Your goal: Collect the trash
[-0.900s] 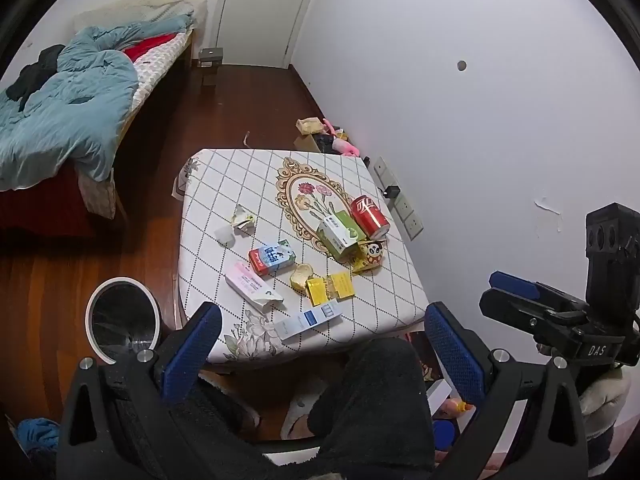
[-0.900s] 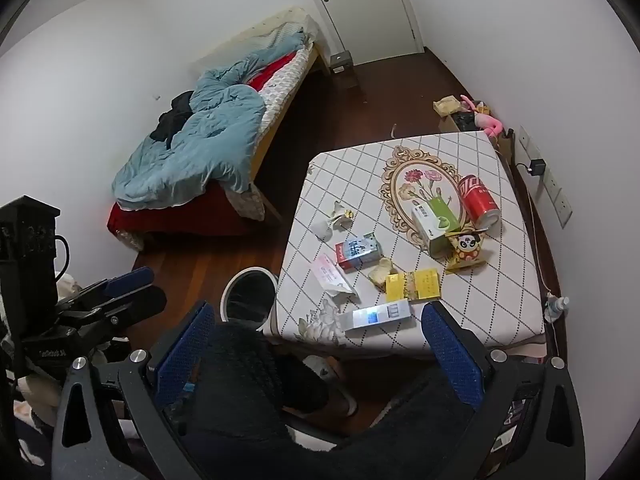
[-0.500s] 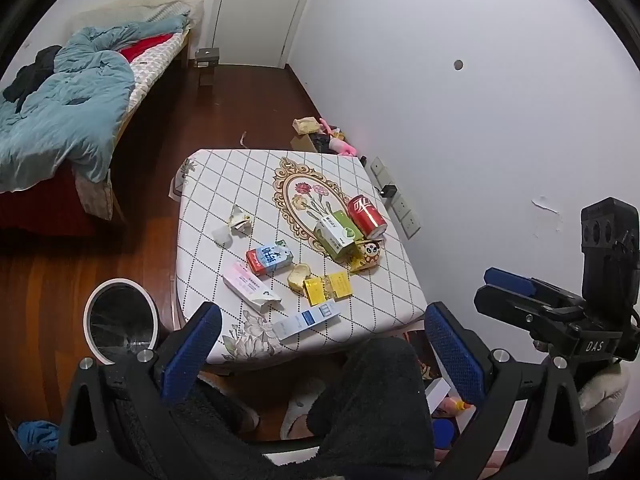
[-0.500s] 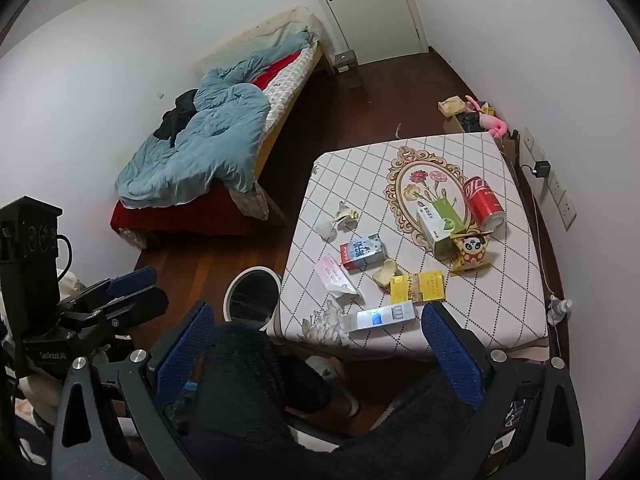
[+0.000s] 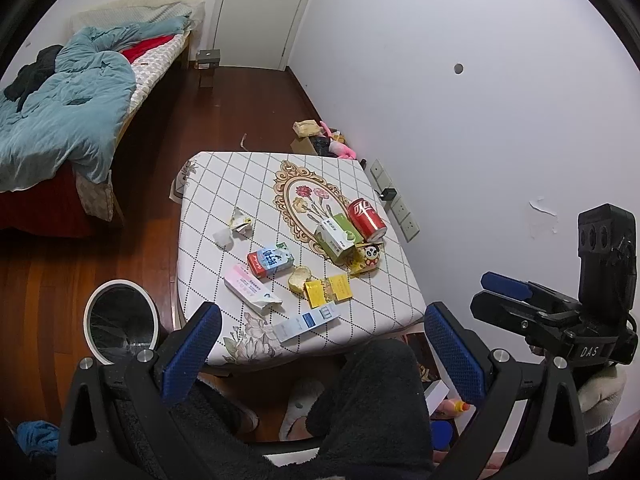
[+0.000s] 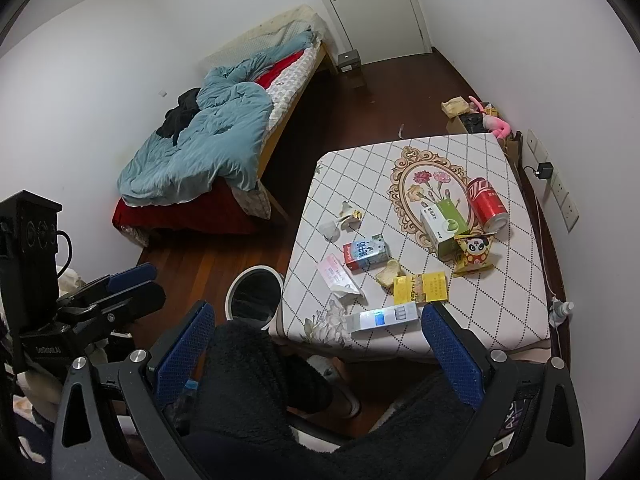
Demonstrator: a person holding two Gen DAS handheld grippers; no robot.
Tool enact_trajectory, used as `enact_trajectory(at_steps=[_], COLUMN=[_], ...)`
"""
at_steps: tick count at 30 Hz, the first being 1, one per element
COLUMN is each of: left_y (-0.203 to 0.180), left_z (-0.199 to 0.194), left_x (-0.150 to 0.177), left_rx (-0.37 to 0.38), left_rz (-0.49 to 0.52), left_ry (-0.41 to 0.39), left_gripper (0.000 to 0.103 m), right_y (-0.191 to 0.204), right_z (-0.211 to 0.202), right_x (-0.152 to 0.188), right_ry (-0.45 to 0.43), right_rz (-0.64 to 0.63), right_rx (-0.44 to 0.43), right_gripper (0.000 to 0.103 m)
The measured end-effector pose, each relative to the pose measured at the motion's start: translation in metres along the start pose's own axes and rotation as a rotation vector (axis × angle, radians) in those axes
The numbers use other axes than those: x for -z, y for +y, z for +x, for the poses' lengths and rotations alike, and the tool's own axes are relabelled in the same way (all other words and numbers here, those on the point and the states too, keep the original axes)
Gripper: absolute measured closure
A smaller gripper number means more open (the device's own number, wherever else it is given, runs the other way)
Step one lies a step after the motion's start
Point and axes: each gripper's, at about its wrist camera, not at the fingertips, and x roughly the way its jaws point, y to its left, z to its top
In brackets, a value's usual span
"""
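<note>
Left wrist view first: the left gripper (image 5: 316, 344) hangs over the person's lap with its blue pads spread wide and nothing between them. All the trash sits on the little table (image 5: 400, 304). The red soda can (image 5: 367, 219) lies on its side at the wall edge, touching the green and white carton (image 5: 336, 237). It'd roll and dent easily, so I'd pinch it across the middle. The bin (image 5: 120, 322) stands on the floor just beside the table's near left corner.

Right wrist view: the right gripper (image 6: 316, 344) is just as wide apart and empty. Nearest the edge is the long white and blue box (image 6: 384, 318): light, stiff cardboard, easiest to grab across its narrow sides. The milk carton (image 6: 366, 254) looks crushable, and the panda snack bag (image 6: 474, 254) is floppy and slick, so go for a crimped end.
</note>
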Motion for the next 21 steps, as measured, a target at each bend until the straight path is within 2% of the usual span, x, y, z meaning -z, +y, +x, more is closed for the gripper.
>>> enact_trajectory(at_steps=[21], left_y=[0.0011], left_z=[0.0007], left_x=[0.0021], left_rx=[0.011], left_rz=[0.006], left_ry=[0.003], left_gripper=[0.000], right_y=[0.0025], right_z=[-0.0041], right_x=[0.0017], right_ry=[-0.003], right_rz=[-0.008], right_rx=[-0.005], right_gripper=[0.000])
